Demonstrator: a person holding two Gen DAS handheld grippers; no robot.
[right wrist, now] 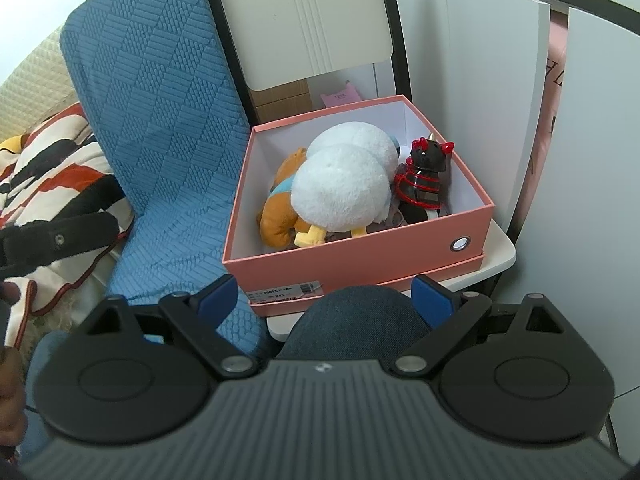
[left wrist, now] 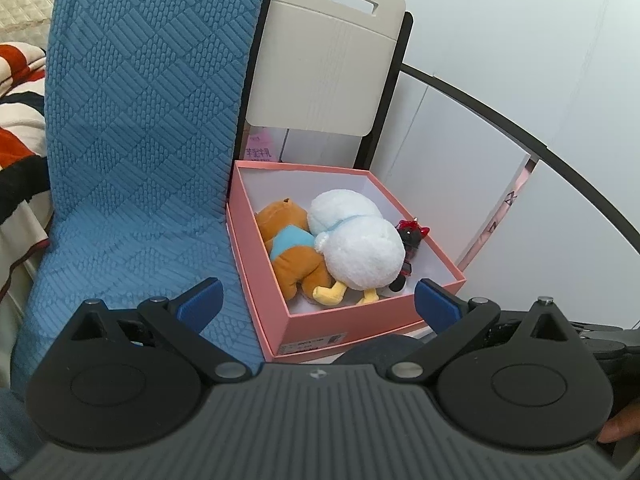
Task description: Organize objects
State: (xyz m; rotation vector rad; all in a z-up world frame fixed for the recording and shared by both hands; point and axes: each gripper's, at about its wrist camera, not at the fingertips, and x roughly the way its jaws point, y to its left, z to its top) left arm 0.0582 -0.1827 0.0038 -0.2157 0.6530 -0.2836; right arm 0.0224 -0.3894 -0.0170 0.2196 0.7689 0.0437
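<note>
We hold both grippers, left (left wrist: 316, 300) and right (right wrist: 326, 298), spread wide and empty. The pink box (right wrist: 360, 258) with its plush toys (right wrist: 340, 188) lies straight ahead, nearer the right.

A blue quilted cover (left wrist: 136, 152) is draping over an upright piece of furniture on the left, its woven-block pattern running top to bottom. Beside it, a red, black & white striped blanket (right wrist: 52, 176) is lying bunched at the far left edge. A cream chair w/ a slotted backrest (left wrist: 332, 60) is standing behind, its seat (right wrist: 498, 258) showing at the right (black frame bars are running up either side of the backrest). White cabinet panels (left wrist: 460, 152) are filling the right side. A denim-clad knee (right wrist: 352, 320) is poking in at bottom centre.
</note>
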